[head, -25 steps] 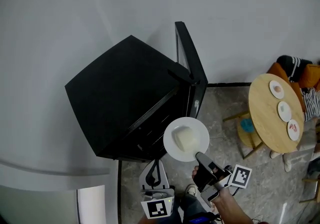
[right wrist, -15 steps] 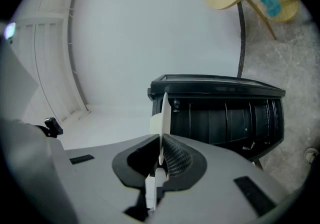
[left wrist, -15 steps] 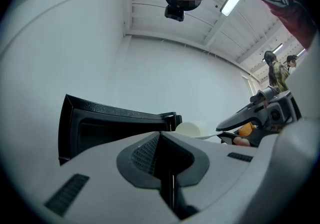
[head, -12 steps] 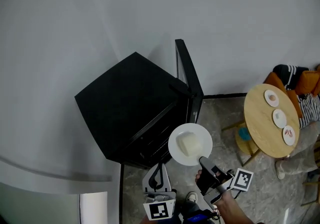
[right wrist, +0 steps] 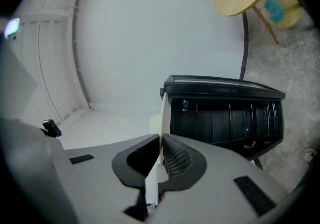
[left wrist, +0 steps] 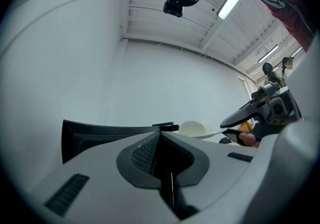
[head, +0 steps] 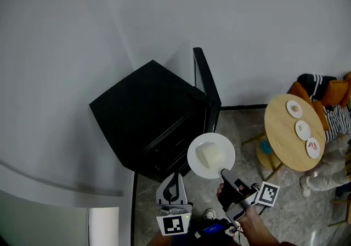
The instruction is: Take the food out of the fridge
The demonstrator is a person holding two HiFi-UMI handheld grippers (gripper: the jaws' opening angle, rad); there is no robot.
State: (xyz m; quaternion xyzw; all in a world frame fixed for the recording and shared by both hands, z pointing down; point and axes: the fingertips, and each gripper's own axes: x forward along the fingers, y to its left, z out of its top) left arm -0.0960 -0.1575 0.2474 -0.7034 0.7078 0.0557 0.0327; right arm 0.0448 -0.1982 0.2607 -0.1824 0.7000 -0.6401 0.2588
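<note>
A black mini fridge [head: 148, 118] stands against the white wall with its door [head: 206, 87] swung open; its dark shelves [right wrist: 235, 123] show in the right gripper view. My right gripper [head: 226, 175] is shut on the rim of a white plate [head: 211, 155] that carries a pale block of food [head: 208, 155], held in front of the fridge opening. In the right gripper view the plate [right wrist: 162, 123] appears edge-on between the jaws. My left gripper [head: 174, 192] hangs just left of it, jaws closed on nothing, with the plate [left wrist: 192, 129] to its right.
A round wooden table [head: 285, 132] with three small plates of food [head: 302, 129] stands to the right. A person in striped clothing [head: 334, 107] sits beyond it. A blue stool [head: 267, 146] is tucked under the table. The floor [head: 285, 201] is grey stone tile.
The plate with the food has drawn a little further out and down from the fridge, held in the right gripper. The head view has shifted slightly; the left gripper stays low.
</note>
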